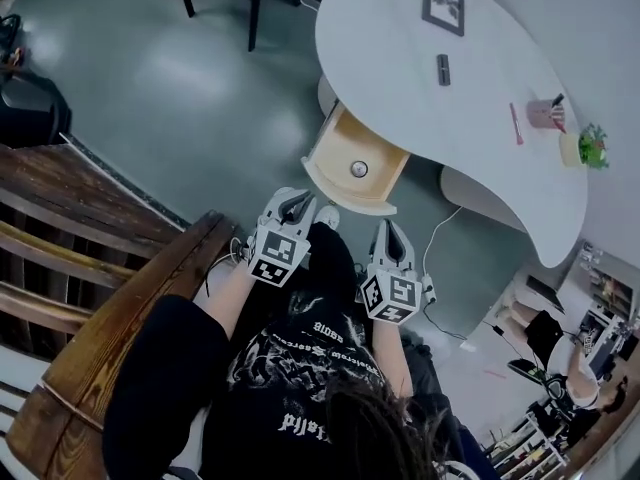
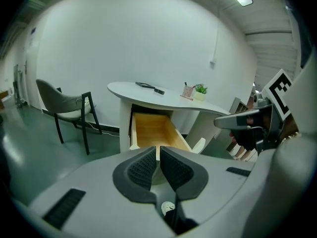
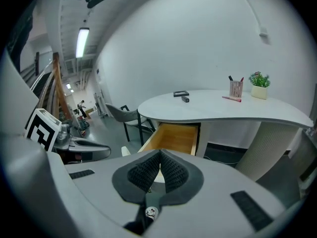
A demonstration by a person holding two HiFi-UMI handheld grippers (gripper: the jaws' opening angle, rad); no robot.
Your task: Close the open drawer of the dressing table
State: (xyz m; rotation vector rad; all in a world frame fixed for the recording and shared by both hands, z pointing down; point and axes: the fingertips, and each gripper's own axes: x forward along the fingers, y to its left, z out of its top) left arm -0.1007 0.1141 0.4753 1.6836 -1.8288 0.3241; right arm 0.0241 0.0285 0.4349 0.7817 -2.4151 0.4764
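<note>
Person: black printed shirt (image 1: 290, 388) and dark hair fill the near edge of the head view, with both forearms reaching away from the body.
Left gripper (image 1: 297, 204): held out at the left, pointing toward the drawer. In its own view the ribbed pads (image 2: 141, 168) stand almost together with only a thin slit between them and nothing in it.
Right gripper (image 1: 391, 236): just right of the left one and level with it. Its pads (image 3: 173, 170) meet at the tips and it is empty.
Gap: both grippers are short of the drawer front and do not touch it.
Drawer (image 1: 355, 163): pulled well out from under the near left end of the tabletop. It has a pale wooden inside and a cream front panel on the side facing the person.
Round item (image 1: 359, 169): small and pale, seen in the drawer area. It may be a knob or a loose object; the head view is too small to tell.
Dressing table (image 1: 400, 38): white curved top, running far and to the right beyond the drawer.
On the top: a dark picture frame (image 1: 443, 5) at the far end, a small dark bar (image 1: 443, 69) nearer, then a pink pen cup (image 1: 546, 113) and a potted plant (image 1: 592, 146) at the right.
Wooden steps (image 1: 90, 258): dark brown, at the near left.
Chair (image 2: 69, 108): dark-framed, far left of the table on the grey floor.
</note>
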